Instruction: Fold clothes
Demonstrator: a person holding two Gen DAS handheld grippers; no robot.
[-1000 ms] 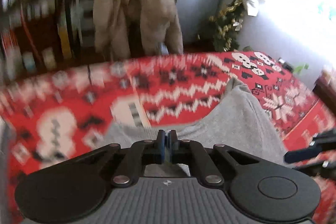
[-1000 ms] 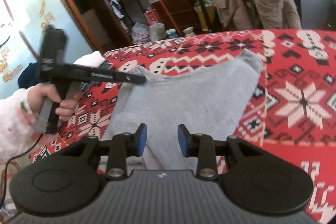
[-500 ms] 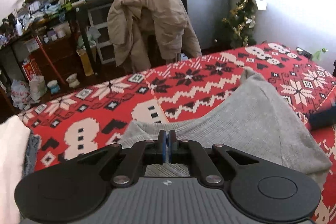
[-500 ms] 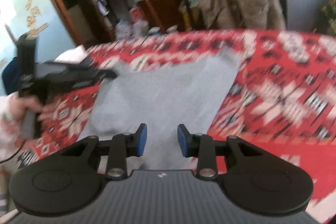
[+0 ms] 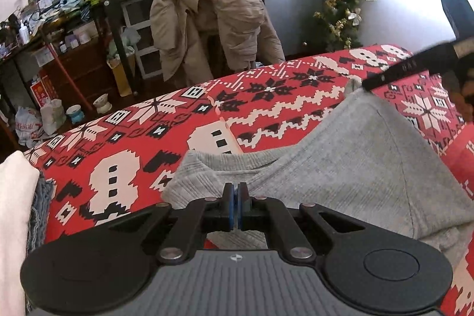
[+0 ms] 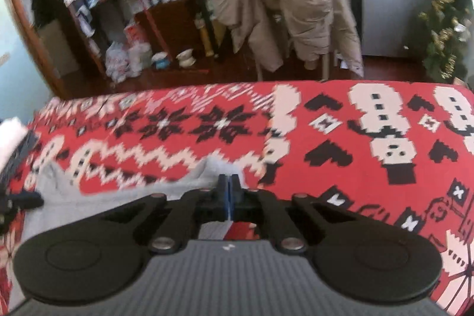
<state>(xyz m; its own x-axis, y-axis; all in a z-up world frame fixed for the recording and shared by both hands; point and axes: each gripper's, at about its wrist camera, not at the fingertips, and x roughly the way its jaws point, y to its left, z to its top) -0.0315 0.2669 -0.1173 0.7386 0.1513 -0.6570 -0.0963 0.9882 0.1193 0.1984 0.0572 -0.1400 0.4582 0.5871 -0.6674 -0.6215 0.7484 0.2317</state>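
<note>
The left gripper has its fingers pressed together on the ribbed edge of a grey sweater, which spreads ahead and to its right over the red patterned blanket. At the sweater's far corner the right gripper is pinched closed on the cloth, the grey fabric trailing off to its left. A white folded cloth lies left of the left gripper. Beyond the blanket's far edge, a beige jacket hangs over a chair, with cluttered shelves to its left.
</note>
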